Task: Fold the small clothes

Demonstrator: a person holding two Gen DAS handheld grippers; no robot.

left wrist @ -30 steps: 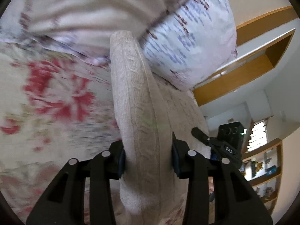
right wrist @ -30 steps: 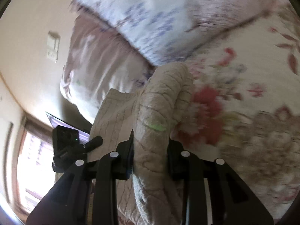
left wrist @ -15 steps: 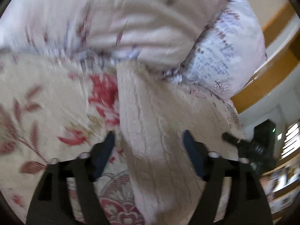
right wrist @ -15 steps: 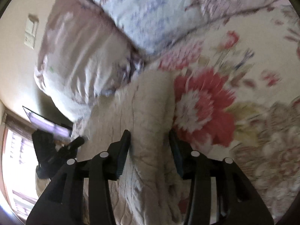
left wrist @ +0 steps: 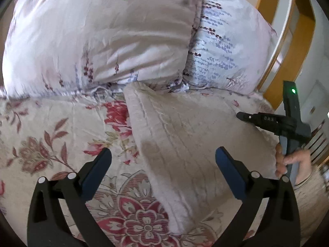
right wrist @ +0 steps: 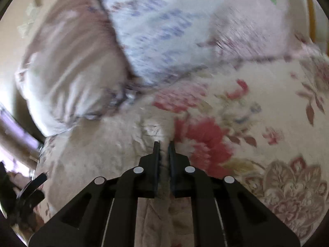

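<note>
While jaws spread wider, left hand-held gripper [left wrist: 163, 157] straddled folded knit garment [left wrist: 185, 135] on bed [left wrist: 51, 127], pads clear; right hand-held gripper [right wrist: 163, 144] clamped tight, pinching garment's edge.

I'm in a home bedroom: a flowered bedspread [left wrist: 51, 123] under me, two plump pillows [left wrist: 102, 37] at the far end.

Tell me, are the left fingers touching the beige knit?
Apart. The left wrist view shows the left gripper opening wide, blue fingers standing clear on both sides of the knit lying on the bedspread.
</note>
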